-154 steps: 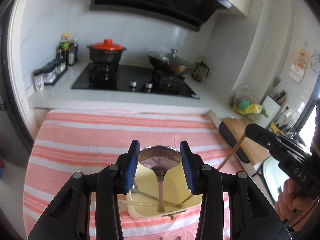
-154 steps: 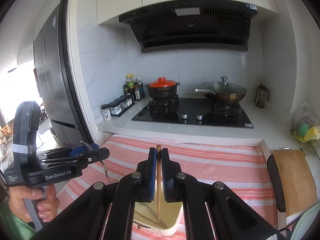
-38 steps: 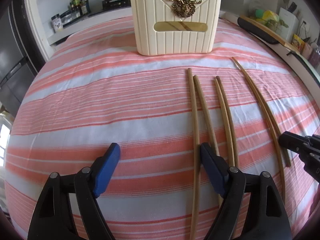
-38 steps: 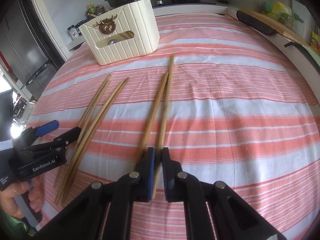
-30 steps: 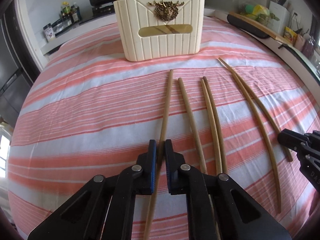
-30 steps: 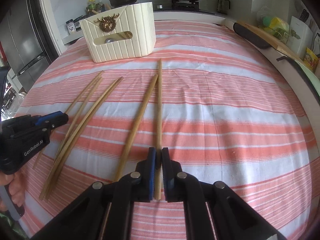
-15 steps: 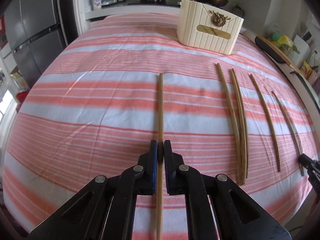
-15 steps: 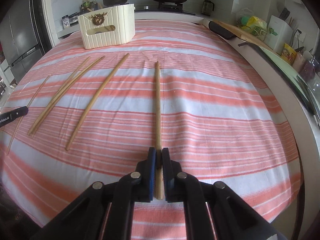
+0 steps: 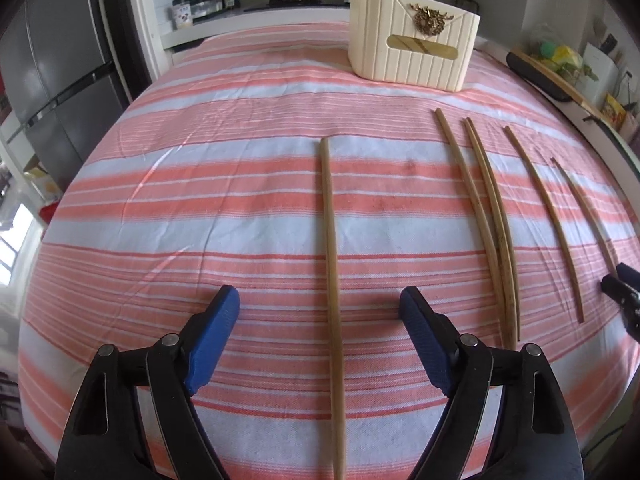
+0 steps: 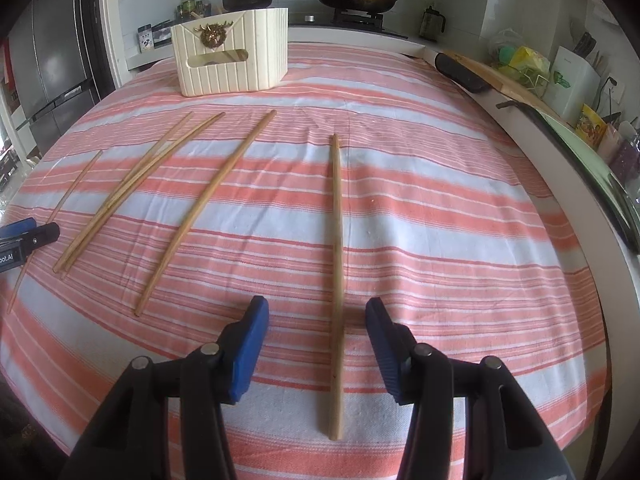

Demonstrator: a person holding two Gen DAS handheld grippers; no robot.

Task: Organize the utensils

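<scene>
The chopstick (image 9: 332, 280) I pinched half a second ago now lies loose on the striped cloth (image 9: 200, 200), running straight ahead between the spread blue pads of my left gripper (image 9: 320, 336); its jaws have just been opening wide and touch nothing. On the other side the right gripper (image 10: 316, 344) has just been parting too (less far), its own chopstick (image 10: 336, 280) flat between the pads, untouched. Both claws tilt steeply down at the cloth. Four more chopsticks (image 9: 488, 224) lie to the right of my left claw, the cream utensil holder (image 9: 412, 52) far ahead.
</scene>
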